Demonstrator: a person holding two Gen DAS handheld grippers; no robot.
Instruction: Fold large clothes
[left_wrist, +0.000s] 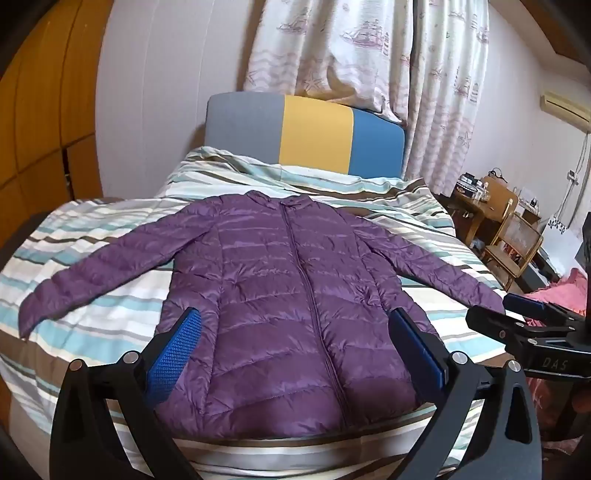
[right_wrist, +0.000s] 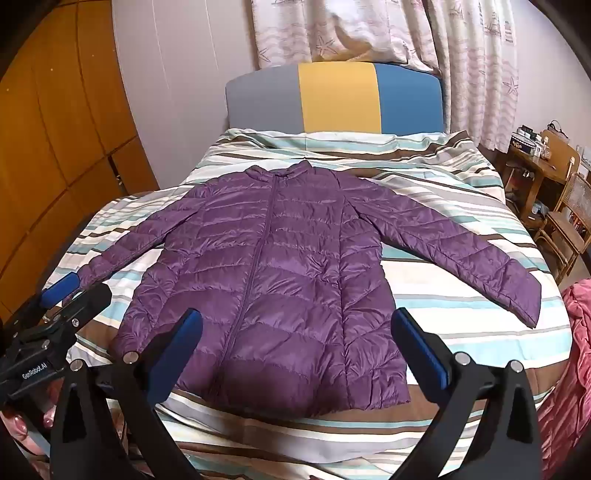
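Observation:
A purple quilted down jacket (left_wrist: 280, 280) lies flat and zipped on the striped bed (left_wrist: 92, 325), front up, both sleeves spread out to the sides. It also shows in the right wrist view (right_wrist: 273, 273). My left gripper (left_wrist: 295, 328) is open and empty, held above the jacket's lower hem. My right gripper (right_wrist: 295, 328) is open and empty, above the hem's right side. The right gripper also shows at the right edge of the left wrist view (left_wrist: 524, 314). The left gripper shows at the left edge of the right wrist view (right_wrist: 62, 295).
A grey, yellow and blue headboard (left_wrist: 306, 133) stands at the far end under patterned curtains (left_wrist: 369, 55). A wooden wardrobe (left_wrist: 40, 122) is on the left. Wooden chairs and a cluttered desk (right_wrist: 554, 192) stand on the right. A pink blanket (right_wrist: 569, 369) lies beside the bed.

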